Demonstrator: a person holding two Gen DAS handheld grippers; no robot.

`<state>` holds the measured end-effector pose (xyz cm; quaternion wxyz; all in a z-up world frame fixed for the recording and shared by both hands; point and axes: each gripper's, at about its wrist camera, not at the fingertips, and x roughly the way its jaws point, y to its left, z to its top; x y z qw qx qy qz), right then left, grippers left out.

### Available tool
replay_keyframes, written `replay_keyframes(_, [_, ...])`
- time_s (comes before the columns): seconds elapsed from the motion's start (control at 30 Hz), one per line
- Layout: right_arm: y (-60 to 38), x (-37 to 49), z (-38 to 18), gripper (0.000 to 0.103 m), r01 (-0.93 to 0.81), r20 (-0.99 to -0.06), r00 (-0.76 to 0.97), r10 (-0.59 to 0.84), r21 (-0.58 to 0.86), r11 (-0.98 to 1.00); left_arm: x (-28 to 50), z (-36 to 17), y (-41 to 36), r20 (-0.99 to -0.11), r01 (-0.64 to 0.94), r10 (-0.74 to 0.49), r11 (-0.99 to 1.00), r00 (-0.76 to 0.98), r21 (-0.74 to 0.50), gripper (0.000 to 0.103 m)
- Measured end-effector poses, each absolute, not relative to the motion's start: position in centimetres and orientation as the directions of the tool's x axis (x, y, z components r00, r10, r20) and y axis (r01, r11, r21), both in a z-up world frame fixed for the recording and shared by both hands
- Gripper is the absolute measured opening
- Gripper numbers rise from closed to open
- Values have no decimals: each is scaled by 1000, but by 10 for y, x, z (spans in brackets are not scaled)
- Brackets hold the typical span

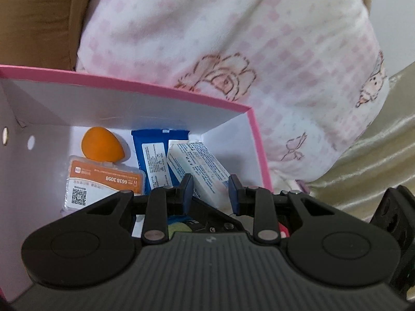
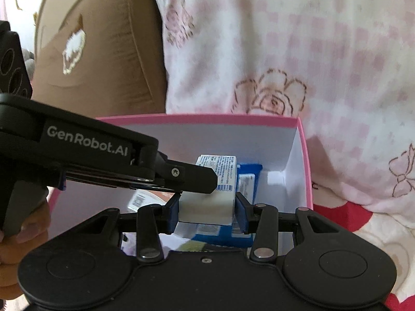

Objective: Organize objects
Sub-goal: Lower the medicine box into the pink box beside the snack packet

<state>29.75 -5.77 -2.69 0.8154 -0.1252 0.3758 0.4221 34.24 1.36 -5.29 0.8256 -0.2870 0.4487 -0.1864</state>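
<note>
- The pink box [image 1: 255, 140] already holds an orange egg-shaped piece [image 1: 102, 143], an orange-labelled card pack [image 1: 103, 184] and a blue packet [image 1: 153, 155]; much of the sorting looks done
- The right gripper [image 2: 207, 208] is clamped on a white carton [image 2: 207, 204], held over the box's near right part; it is not yet released
- The left gripper [image 1: 210, 194] shows a gap between its blue pads, nothing clearly in it; whether it grips something I cannot tell
- Left to do, as I judge: set the carton down; let go

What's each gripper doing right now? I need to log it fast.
Left gripper: closed on one end of the white box.
Right gripper: closed on the same white box.
</note>
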Motion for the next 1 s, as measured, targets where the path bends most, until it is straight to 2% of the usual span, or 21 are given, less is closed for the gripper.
replay_keyframes(0.23, [-42, 295, -42, 48, -801, -750, 416, 514, -34, 598, 360, -72, 8, -664, 37, -571, 771, 483, -636, 26])
replay_keyframes(0.43, [-34, 309, -49, 48, -789, -794, 368, 485, 10, 615, 370, -84, 8, -681, -4, -576, 762, 453, -647, 26])
replay_keyframes(0.57, [-37, 314, -48, 54, -782, -813, 312, 491, 74, 619, 371, -88, 2, -704, -3, -550, 787, 450, -616, 26])
replay_keyframes(0.73, [-33, 306, -57, 52, -801, -821, 340, 459, 3, 599, 369, -96, -4, -716, -21, -519, 803, 467, -595, 24])
replay_keyframes(1.0, [-28, 309, -65, 52, -787, -838, 346, 422, -15, 616, 370, -99, -13, -745, -52, -454, 838, 488, -544, 24])
